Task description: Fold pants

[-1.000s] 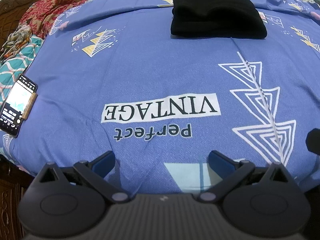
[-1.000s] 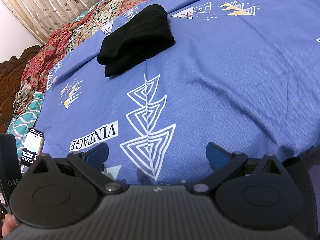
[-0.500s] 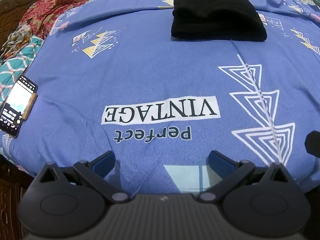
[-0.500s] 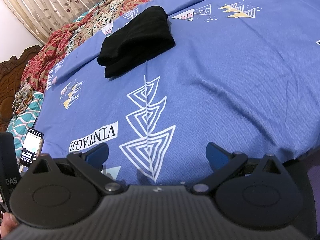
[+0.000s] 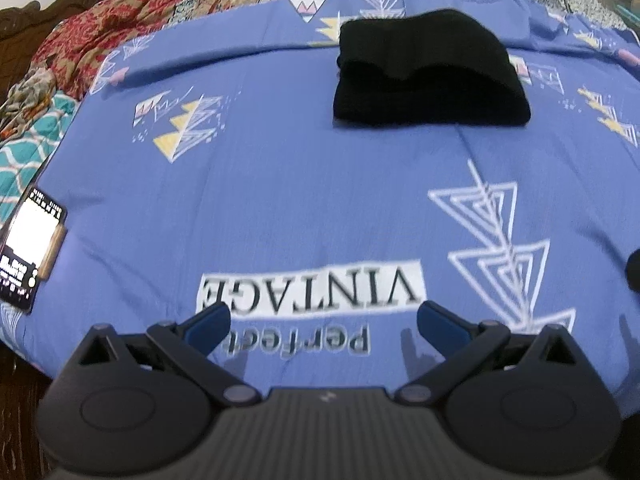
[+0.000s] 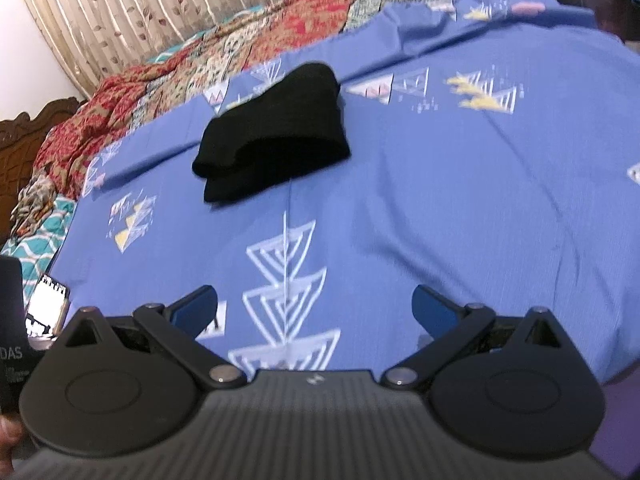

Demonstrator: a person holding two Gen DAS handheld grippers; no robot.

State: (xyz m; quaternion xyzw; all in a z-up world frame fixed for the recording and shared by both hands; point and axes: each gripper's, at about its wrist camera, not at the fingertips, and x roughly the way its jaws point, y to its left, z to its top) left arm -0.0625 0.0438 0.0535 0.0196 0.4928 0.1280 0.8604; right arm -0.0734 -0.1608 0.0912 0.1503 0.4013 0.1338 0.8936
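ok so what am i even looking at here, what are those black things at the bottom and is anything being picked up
The black shapes are two handheld grippers, one in each of a person's hands, each carrying its own camera looking forward along its fingers. One picture comes from the left gripper, the other from the right gripper. Both are open and hold nothing. Ahead lies a bed with a blue printed bedsheet. On it sit folded black pants, and a lit phone lies at the left edge.

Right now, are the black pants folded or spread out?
Folded. The black pants lie as a compact, layered bundle on the blue bedsheet, with stacked edges visible.
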